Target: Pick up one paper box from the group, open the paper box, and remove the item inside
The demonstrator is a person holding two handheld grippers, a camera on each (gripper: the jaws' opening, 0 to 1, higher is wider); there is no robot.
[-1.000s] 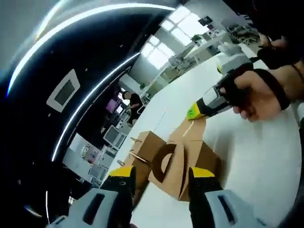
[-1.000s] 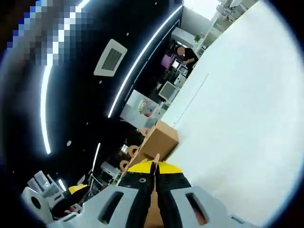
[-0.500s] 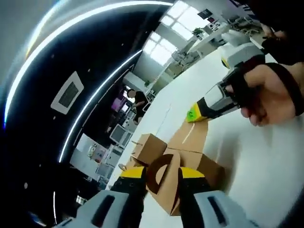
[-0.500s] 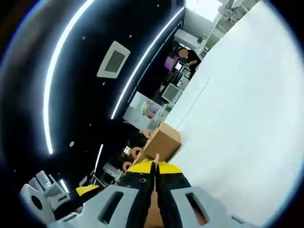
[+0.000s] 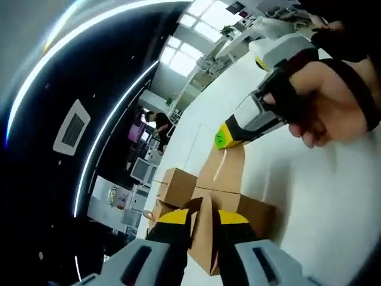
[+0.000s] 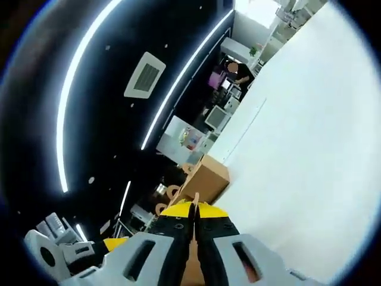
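- Left gripper view: the paper box (image 5: 238, 205) sits on the white table (image 5: 321, 196), close below the left gripper (image 5: 203, 219), whose narrow jaws pinch its upright handle flap (image 5: 205, 229)
- Right gripper (image 5: 221, 138), held by a hand (image 5: 324, 101), grips the far lid flap (image 5: 227, 170), jaws closed on its edge
- Thin brown card: by my judgement light, stiff along folds, easy to tear, so flap edges are the best hold
- Opened lid stretches away from the body toward the far side, its long axis running near to far
- Right gripper view: jaws closed on card; a second box (image 6: 205, 177) stands beyond
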